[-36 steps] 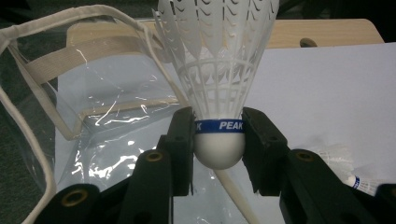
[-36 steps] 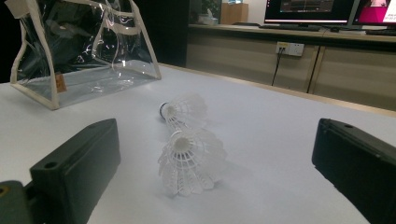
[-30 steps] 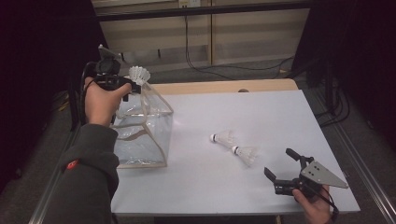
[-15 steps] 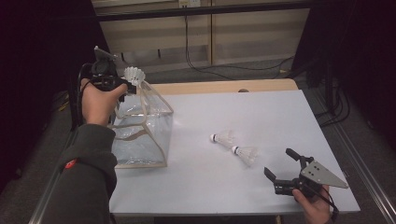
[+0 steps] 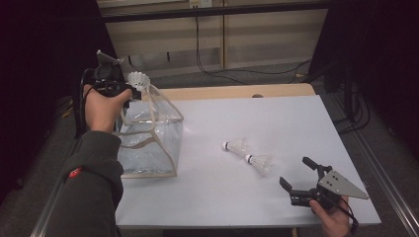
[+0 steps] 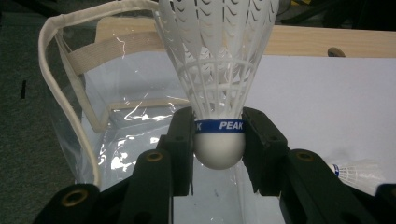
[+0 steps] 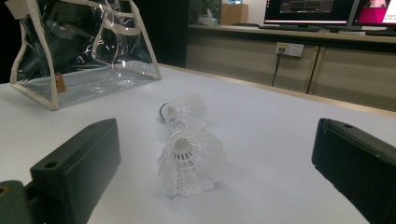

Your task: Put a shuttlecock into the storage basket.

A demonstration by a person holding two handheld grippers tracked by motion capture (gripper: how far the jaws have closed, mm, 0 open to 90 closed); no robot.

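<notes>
White tabletop (image 5: 276, 123) is carrying a clear bag (image 5: 148, 136) at its left and two loose shuttlecocks (image 5: 249, 155) lying near the right gripper (image 5: 298, 178), whose jaws are standing spread, empty and low over the table. Left gripper (image 6: 218, 140) is pinching a shuttlecock (image 6: 217, 70) by its cork; its own view is revealing the blue PEAK band. From above, the left hand (image 5: 104, 106) is reaching forward, holding it over the bag's mouth

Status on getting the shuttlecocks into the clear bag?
Done: nothing visibly in the clear bag so far. In hand: the left gripper clamps one shuttlecock by its cork base, feathers up, at the bag's open top. Left: two shuttlecocks lie on the white table, before the open right gripper.
</notes>
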